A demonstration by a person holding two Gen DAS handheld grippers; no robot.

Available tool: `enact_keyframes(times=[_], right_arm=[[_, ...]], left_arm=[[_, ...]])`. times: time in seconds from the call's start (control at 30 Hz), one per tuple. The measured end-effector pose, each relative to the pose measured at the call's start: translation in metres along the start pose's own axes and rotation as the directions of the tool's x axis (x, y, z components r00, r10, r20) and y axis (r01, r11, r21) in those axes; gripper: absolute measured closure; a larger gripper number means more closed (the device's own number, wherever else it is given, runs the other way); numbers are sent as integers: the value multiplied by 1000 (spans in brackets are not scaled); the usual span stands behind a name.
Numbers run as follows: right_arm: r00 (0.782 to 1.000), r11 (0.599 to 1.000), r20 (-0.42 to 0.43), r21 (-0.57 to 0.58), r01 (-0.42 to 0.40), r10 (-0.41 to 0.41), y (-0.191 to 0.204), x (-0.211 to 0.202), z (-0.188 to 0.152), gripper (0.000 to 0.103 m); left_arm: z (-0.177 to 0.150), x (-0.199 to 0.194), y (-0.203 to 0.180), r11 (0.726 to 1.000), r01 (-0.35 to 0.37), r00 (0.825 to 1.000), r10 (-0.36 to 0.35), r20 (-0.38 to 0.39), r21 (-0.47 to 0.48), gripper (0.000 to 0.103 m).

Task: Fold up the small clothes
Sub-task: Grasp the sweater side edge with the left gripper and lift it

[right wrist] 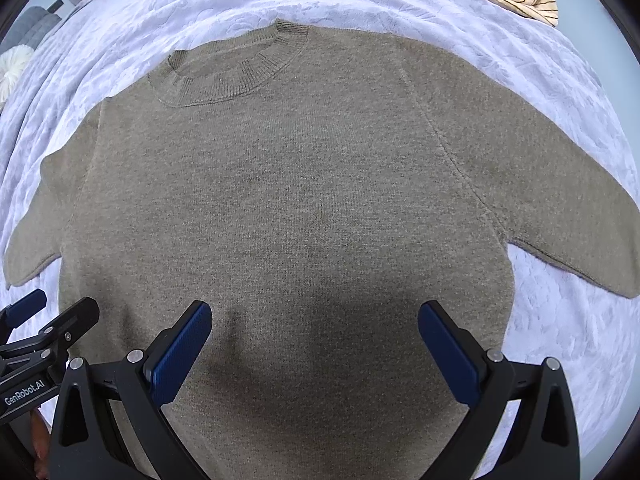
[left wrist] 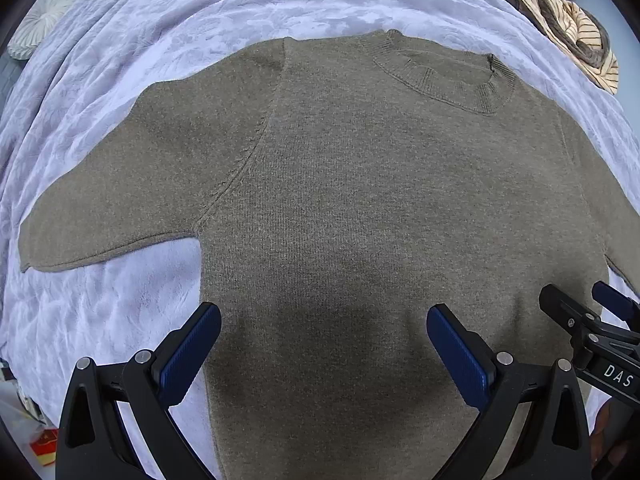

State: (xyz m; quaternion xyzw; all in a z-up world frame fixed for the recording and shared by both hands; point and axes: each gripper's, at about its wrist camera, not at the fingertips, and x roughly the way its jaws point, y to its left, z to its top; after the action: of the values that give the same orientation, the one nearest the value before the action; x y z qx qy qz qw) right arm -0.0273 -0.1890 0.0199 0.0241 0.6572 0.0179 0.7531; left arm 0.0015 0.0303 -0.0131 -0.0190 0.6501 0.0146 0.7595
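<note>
A grey-brown knit sweater (left wrist: 360,200) lies spread flat, front up, on a bed covered by a pale lilac blanket (left wrist: 160,20); everything here is placed against that sweater.

Off its left, past the tip of the left sleeve (left wrist: 100,208), a round white pleated cushion (left wrist: 40,20) sits at the blanket's far edge, and a small red box (left wrist: 44,446) shows low down beside the bed, too blurred to read. The left sleeve sticks straight out sideways on the blanket.

Over the sweater's lower body hang the left tongs (left wrist: 324,344), spread wide with nothing between the blue pads, one finger over the hem's left edge and the other above the knit. Just to their right the right tongs (right wrist: 316,344) hover over the same lower part, equally wide apart and holding nothing; their shadow falls on the fabric.

At the far side the ribbed collar (right wrist: 232,72) lies flat. The right sleeve (right wrist: 560,208) reaches out to the right. Beyond the right shoulder, at the blanket's far corner, lies a crumpled cream striped garment (left wrist: 568,28), possibly with a brown one bundled in.
</note>
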Motion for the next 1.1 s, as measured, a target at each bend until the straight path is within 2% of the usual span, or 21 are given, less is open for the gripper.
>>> enact_keyframes(times=[0.53,0.87,1.0,1.1], right_arm=[[1000,1000,-7,6,-11,11,9,-3,-4,0],[987,990,83,-33,-133,136,57,-23,-3,0],[976,978,86,-79,-194,201,88,-26,-2,0],[970,967,63,-118,-225,233,107,-28,-6,0]], left_arm=[[0,-1,28,997,51,999,-50,22,-55,0],[-4,5,74,983,89,996,-87,19,-158,0],[-8,6,105,972,117,993,-111,38,-206,0],[-11,7,142,955,153,988,-139,73,-254,0]])
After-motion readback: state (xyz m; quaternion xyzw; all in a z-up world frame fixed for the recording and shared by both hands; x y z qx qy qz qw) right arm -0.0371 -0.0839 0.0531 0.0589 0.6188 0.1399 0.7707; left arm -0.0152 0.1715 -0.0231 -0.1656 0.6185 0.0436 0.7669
